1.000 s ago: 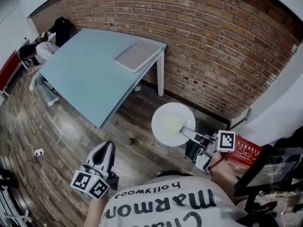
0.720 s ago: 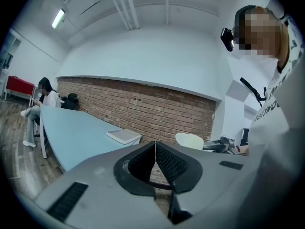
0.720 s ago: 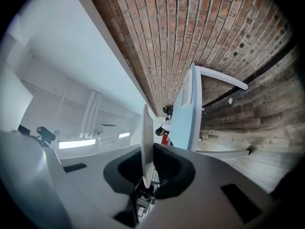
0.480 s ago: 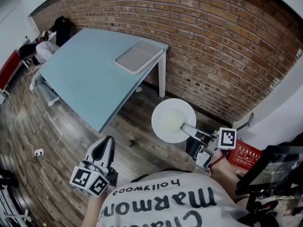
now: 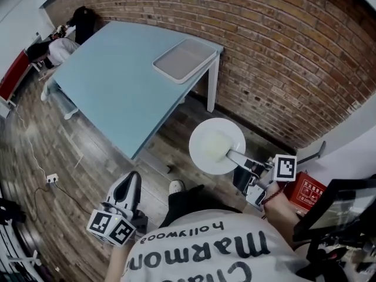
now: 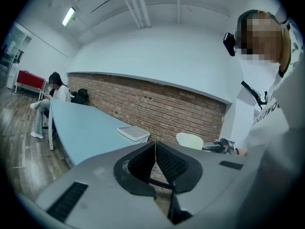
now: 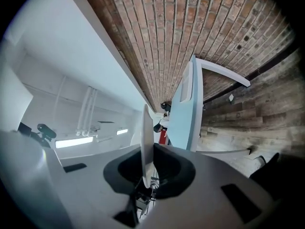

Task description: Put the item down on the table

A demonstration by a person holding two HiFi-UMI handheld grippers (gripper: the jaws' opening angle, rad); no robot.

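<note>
My right gripper [image 5: 230, 154] is shut on the rim of a white plate [image 5: 215, 145], held out over the wooden floor short of the table. In the right gripper view the plate [image 7: 146, 142] shows edge-on between the jaws. The light blue table [image 5: 117, 81] stands ahead and to the left, against the brick wall. A shallow white tray [image 5: 185, 60] lies at its far right corner. My left gripper [image 5: 129, 188] hangs low at my left side, shut and empty. In the left gripper view its pads [image 6: 153, 162] meet, and the plate [image 6: 189, 140] shows beyond them.
A seated person [image 5: 56, 46] is at the table's far left end. A red box [image 5: 310, 190] sits on the floor by my right arm. A power strip [image 5: 51, 178] and cable lie on the floor at left. The brick wall [image 5: 276, 63] runs behind.
The view has shifted: table and tray sit a little further right and nearer. My shoe now shows on the floor. The plate stays held in the right gripper.
</note>
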